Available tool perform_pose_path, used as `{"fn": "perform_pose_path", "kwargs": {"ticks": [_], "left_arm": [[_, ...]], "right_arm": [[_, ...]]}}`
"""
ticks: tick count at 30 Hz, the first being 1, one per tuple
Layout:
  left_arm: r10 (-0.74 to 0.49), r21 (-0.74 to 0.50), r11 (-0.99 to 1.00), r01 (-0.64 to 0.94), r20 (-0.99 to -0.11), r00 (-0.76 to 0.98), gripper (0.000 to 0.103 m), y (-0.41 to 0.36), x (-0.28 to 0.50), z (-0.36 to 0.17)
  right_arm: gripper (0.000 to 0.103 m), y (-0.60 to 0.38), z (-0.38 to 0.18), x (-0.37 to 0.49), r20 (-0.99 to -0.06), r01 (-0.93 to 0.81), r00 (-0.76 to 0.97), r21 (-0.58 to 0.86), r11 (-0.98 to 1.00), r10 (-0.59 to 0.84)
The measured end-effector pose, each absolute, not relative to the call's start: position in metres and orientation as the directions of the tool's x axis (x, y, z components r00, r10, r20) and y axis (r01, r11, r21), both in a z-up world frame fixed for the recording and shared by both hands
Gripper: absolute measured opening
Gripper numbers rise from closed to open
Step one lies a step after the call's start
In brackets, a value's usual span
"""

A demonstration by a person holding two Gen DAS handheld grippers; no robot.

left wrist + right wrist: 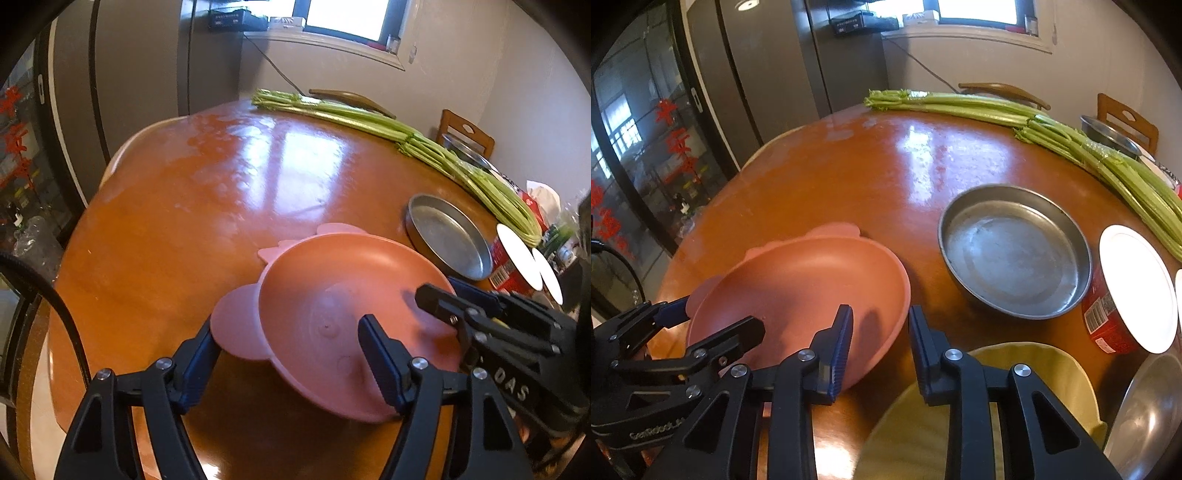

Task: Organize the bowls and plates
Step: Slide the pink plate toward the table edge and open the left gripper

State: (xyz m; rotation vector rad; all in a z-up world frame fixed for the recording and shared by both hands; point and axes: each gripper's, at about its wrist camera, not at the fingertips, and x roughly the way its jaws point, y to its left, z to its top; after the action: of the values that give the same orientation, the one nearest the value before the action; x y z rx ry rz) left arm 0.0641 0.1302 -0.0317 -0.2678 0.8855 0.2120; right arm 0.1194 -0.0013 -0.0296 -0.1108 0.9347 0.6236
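Observation:
A pink bowl (351, 273) with round ears stands on the orange-brown table (207, 192). My left gripper (286, 328) is shut on its near left side, one finger against an ear (236, 325) and the other inside the bowl. My right gripper (880, 310) is shut on the right rim of the pink bowl (798, 273), one finger inside and one outside. Each view shows the other gripper: the right gripper (437, 288) at the bowl's right rim, the left gripper (716, 314) at its left. A round steel pan (1015, 251) lies empty to the right of the bowl.
Long celery stalks (1052, 125) lie along the far right of the table. A red cup with a white lid (1137, 288) stands beside the steel pan (447, 240). A yellow-green dish (1034, 369) and a steel bowl (1145, 417) sit near my right gripper. Chairs stand behind.

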Motion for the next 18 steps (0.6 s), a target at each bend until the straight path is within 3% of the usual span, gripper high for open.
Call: {"fn": "perform_pose_path", "kwargs": {"ticks": [3,13,18], "left_arm": [[0.039,-0.167,0.951,-0.260,-0.771,0.636,0.069,0.136,0.072,-0.027],[0.079,-0.134,0.951,-0.280,-0.768,0.636,0.069,0.157,0.092,-0.030],[0.091,-0.133,0.945,-0.299,-0.771,0.630,0.069,0.171,0.090,-0.035]], "right_arm": [[0.029,0.005,-0.028,0.117,-0.767,-0.548,0.422,0.209,0.810,0.483],[0.026,0.021,-0.020,0.120,-0.748,-0.545,0.467,0.176,0.820,0.471],[0.026,0.014,-0.026,0.129,-0.769,-0.482,0.501,0.133,0.866,0.397]]}}
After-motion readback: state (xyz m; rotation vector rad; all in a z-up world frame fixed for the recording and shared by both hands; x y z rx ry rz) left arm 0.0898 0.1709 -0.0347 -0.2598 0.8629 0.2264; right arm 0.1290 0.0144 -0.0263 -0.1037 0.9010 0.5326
